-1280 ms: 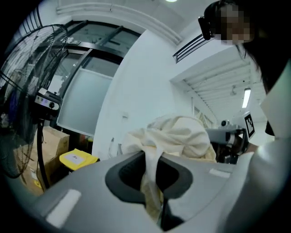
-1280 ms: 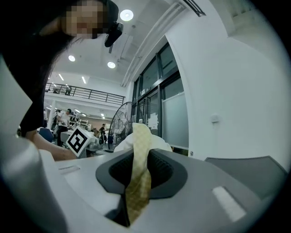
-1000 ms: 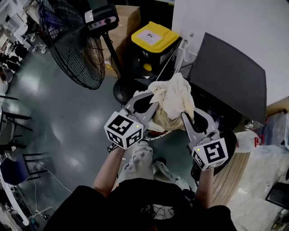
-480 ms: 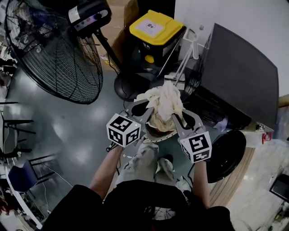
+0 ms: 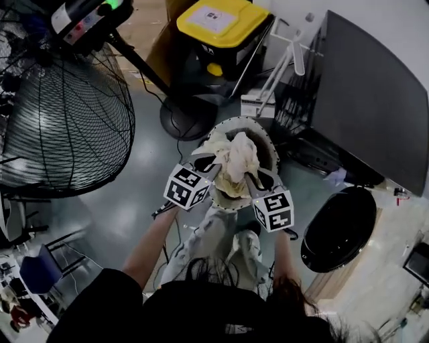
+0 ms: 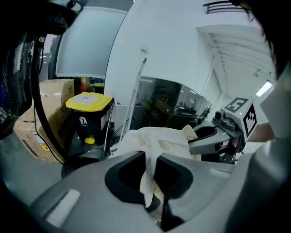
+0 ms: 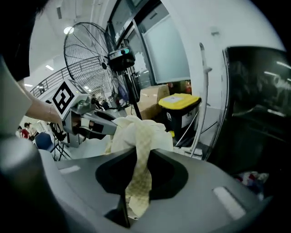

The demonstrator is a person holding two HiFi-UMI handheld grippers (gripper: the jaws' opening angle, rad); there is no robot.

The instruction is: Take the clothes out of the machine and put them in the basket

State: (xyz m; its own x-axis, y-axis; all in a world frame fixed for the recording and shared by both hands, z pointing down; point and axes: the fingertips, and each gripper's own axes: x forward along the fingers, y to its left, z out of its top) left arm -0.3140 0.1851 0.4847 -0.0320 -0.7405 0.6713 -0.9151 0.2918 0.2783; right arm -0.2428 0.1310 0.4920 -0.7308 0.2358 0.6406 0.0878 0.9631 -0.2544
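On the glossy grey floor (image 5: 127, 201) stands a round pale-rimmed basket (image 5: 268, 137). Over it, the left gripper (image 5: 209, 163) and right gripper (image 5: 253, 175) each clench the crumpled cream cloth bundle (image 5: 234, 157).

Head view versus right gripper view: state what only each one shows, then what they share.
Only the head view: the basket beneath the cloth, the round machine door, the person's legs. Only the right gripper view: the right gripper with its jaws shut on a checked fold of that cloth, close up. Both: the cloth, the left gripper, the standing fan, the yellow-lidded bin.
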